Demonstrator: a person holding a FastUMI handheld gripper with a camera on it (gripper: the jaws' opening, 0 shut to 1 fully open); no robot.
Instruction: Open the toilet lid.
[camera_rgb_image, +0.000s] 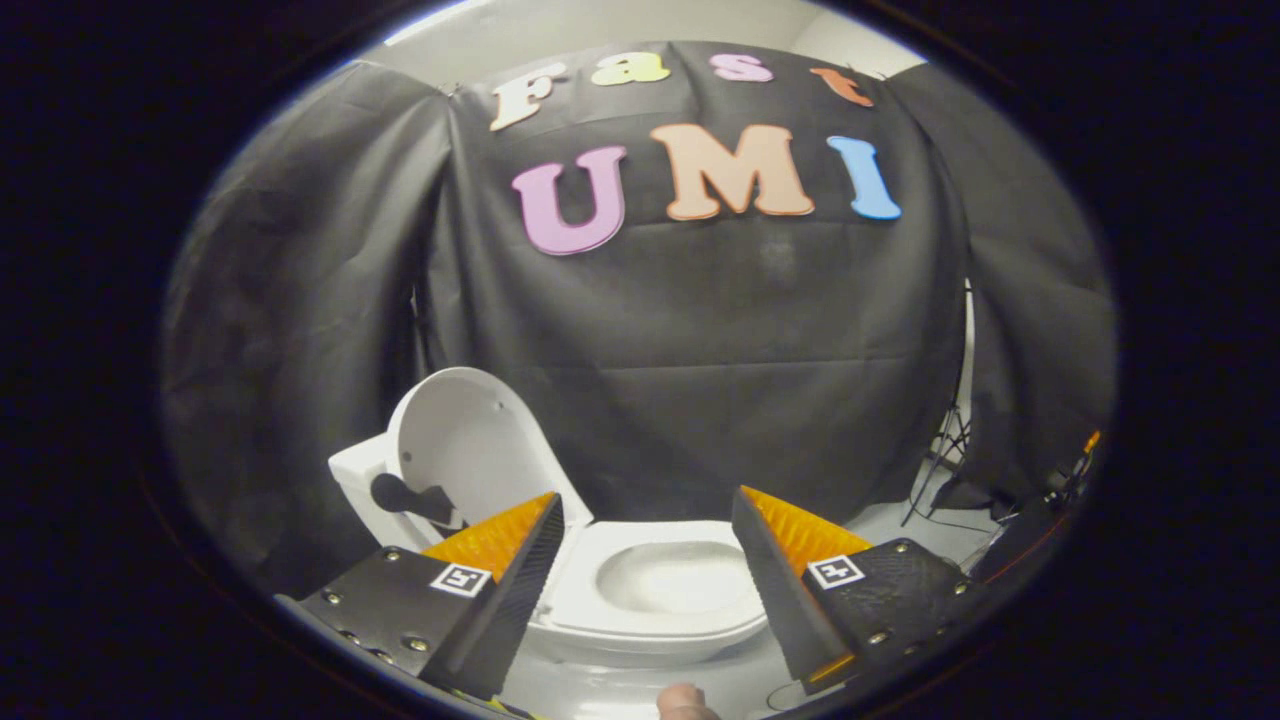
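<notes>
Two tool (648, 515) fingers apart, empty; toilet lid (462, 445) raised, bowl (665, 585) partly hidden.

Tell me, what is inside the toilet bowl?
The toilet bowl looks white and bare inside, lid raised. The open gripper's fingers hide its side edges.

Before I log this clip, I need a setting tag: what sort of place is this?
Probably a staged recording booth, not a real bathroom. A white toilet with its lid raised stands before draped black cloth, and a stand with cables shows beside it. The gripper is open, holding nothing.
</notes>
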